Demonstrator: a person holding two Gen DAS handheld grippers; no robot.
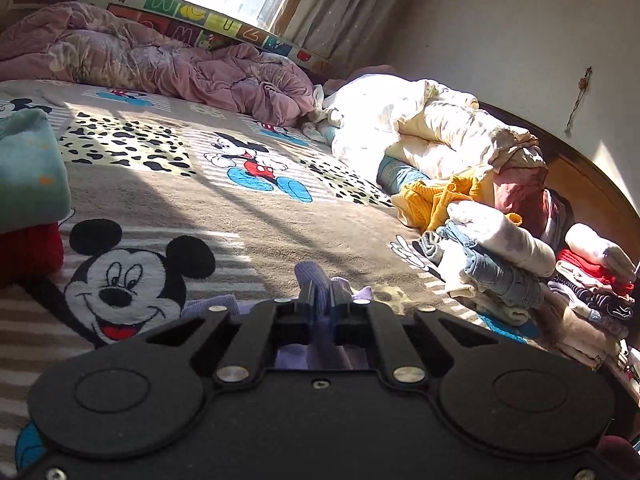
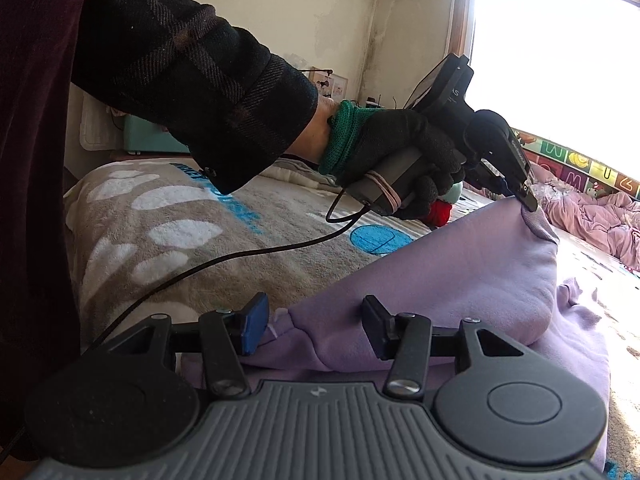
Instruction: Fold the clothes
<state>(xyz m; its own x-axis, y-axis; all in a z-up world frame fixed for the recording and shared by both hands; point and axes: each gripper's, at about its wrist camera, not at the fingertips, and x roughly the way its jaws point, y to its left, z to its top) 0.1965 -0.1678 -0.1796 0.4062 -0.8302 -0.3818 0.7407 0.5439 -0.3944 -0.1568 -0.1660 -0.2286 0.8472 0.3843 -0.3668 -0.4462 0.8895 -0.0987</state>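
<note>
A lilac sweatshirt (image 2: 460, 272) lies on the cartoon-mouse blanket (image 1: 248, 216) covering the bed. My left gripper (image 1: 320, 294) is shut on a fold of it (image 1: 314, 274). In the right wrist view, that left gripper (image 2: 527, 197), held by a black-gloved hand (image 2: 400, 148), pinches the garment's ribbed corner and holds it raised, so the cloth slopes like a tent. My right gripper (image 2: 314, 318) stands open low at the garment's near edge. Lilac cloth lies between and just beyond its blue-padded fingers (image 2: 254, 320); I cannot tell whether they touch it.
A heap of unfolded clothes (image 1: 500, 264) lies at the bed's right side beside a white duvet (image 1: 420, 128). A pink quilt (image 1: 180, 64) is bunched under the window. A folded teal garment (image 1: 28, 168) rests on a red one at left. A black cable (image 2: 224, 260) trails across the blanket.
</note>
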